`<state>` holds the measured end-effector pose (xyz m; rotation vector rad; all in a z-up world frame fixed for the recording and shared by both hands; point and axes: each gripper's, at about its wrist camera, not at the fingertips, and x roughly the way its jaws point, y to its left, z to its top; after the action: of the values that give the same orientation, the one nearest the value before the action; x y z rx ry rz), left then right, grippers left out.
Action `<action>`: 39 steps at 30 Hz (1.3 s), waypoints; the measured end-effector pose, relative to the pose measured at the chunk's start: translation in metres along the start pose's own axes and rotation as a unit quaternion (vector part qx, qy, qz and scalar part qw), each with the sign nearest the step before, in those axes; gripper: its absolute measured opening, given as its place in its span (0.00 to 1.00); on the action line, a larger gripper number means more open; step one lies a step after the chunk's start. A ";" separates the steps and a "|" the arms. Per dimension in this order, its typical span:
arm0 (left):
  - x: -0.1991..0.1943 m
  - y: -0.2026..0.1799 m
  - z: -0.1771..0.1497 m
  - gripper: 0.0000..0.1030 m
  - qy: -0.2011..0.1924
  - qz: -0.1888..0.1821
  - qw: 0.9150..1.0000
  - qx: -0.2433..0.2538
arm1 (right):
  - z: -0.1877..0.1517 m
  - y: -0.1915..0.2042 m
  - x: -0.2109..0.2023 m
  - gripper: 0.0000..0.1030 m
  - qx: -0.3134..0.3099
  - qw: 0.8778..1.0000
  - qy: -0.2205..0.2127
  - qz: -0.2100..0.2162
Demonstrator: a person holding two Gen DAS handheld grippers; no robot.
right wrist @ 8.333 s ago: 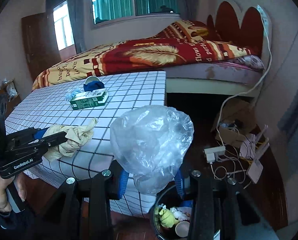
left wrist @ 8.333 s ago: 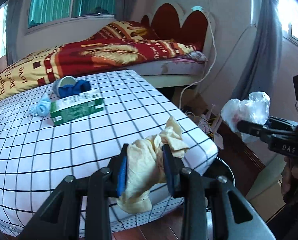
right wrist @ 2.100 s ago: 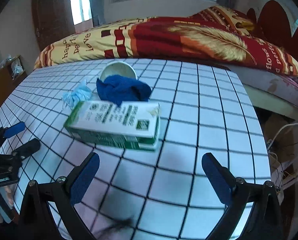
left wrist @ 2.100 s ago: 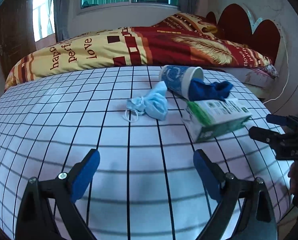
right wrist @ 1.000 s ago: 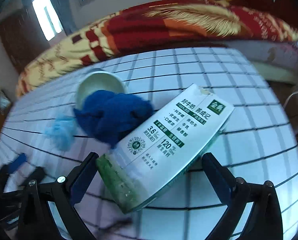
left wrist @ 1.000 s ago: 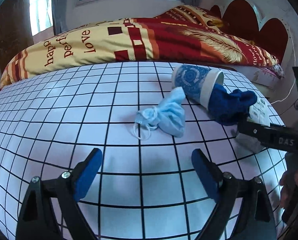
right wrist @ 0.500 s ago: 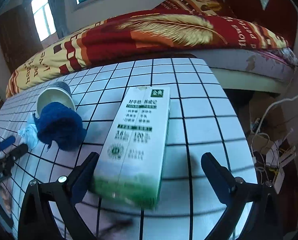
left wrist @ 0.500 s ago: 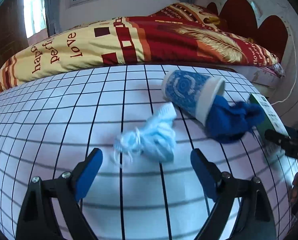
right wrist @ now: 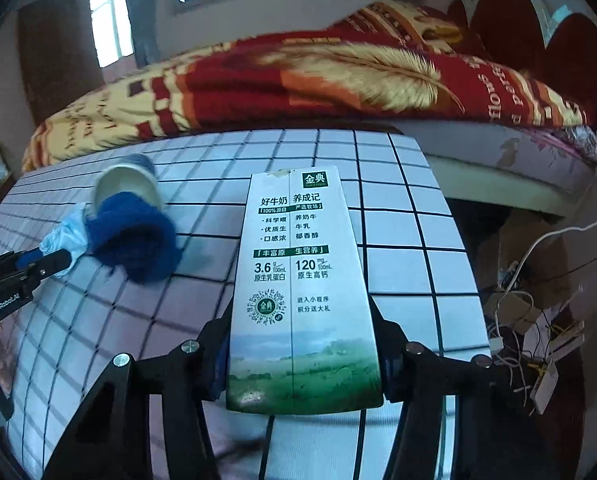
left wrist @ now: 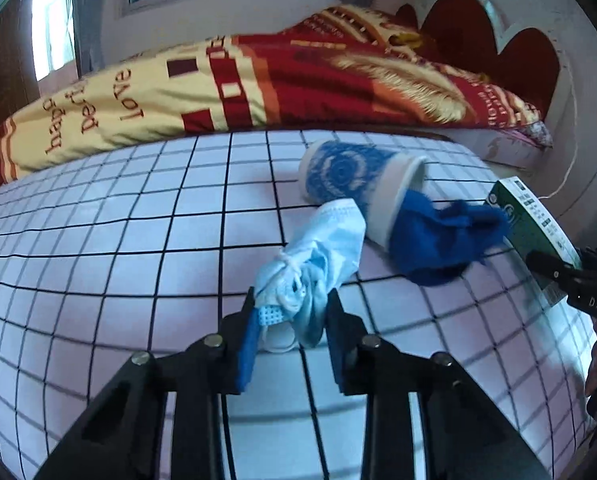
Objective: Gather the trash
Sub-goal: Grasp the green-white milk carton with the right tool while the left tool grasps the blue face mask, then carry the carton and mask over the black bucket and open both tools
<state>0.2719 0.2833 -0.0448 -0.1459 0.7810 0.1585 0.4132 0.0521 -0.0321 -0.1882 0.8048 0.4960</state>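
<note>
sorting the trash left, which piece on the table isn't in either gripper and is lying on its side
The blue paper cup, tipped over with blue cloth at its mouth.

Red-and-yellow bedspread [left wrist: 298,80], checked tablecloth [left wrist: 138,240]

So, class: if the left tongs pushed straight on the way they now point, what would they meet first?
The left tongs are closing on the face mask. Straight ahead, beyond the mask, lies the tipped paper cup with the blue cloth at its mouth; probably the cup first, though depth is unclear.

light: dim daylight, glaring windows [right wrist: 110,28] | edges: fisheye-warped, dark corners | blur: slight
</note>
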 end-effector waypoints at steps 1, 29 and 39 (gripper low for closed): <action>-0.006 -0.003 -0.001 0.31 -0.003 -0.001 1.000 0.003 | -0.003 0.001 -0.009 0.56 -0.004 1.000 -0.006 0.004; -0.154 -0.148 -0.094 0.31 -0.051 -0.087 0.992 0.076 | -0.143 -0.067 -0.238 0.56 0.008 0.998 -0.062 -0.003; -0.165 -0.190 -0.108 0.31 -0.047 -0.105 0.988 0.102 | -0.186 -0.104 -0.258 0.56 0.051 0.997 -0.059 -0.015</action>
<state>0.1194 0.0623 0.0103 -0.0251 0.6789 -0.1134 0.1932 -0.1934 0.0263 -0.0763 0.7087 0.4335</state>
